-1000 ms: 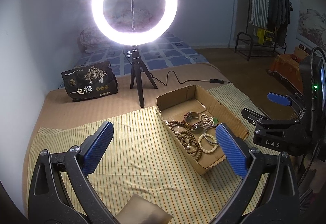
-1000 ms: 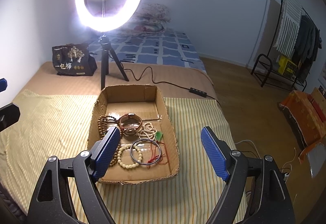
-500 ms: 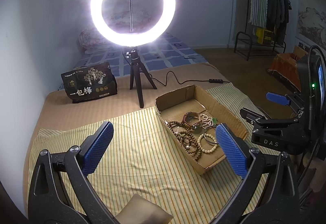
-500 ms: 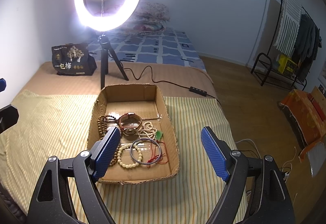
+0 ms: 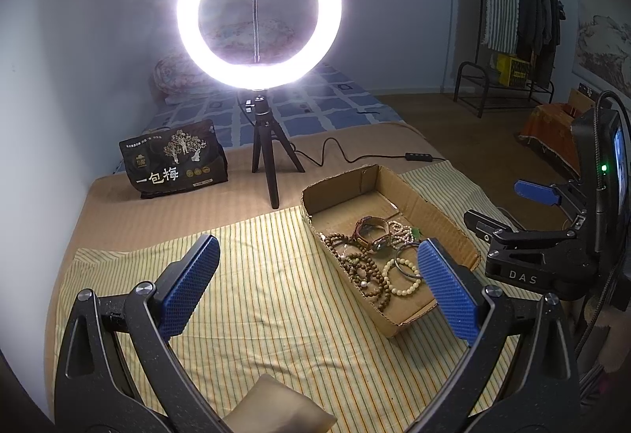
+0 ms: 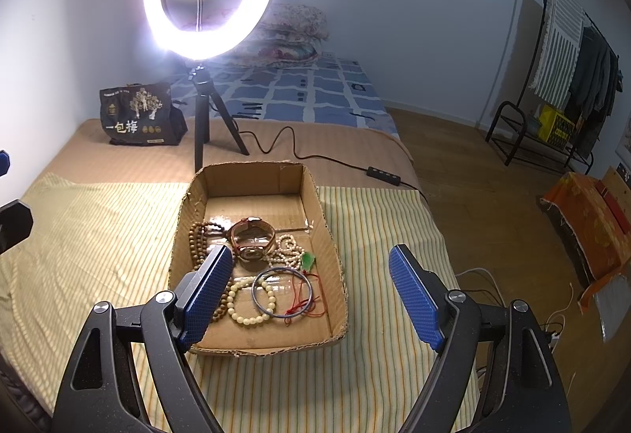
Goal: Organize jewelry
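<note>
All jewelry (image 6: 256, 267) heaped loose in cardboard box (image 6: 252, 344), poss. tangled; fits pre-sort or put-away; L gripper (image 5: 315, 283) & R gripper (image 6: 309, 291) jaws wide, empty.

Your left black two-finger tool with blue ribbed pads (image 5: 317, 289) hangs with its fingers spread wide, nothing between them. Your right black tool with matching blue pads (image 6: 311, 297) is likewise spread wide and empty, seen side-on (image 5: 528, 204) at the left view's right edge.
</note>
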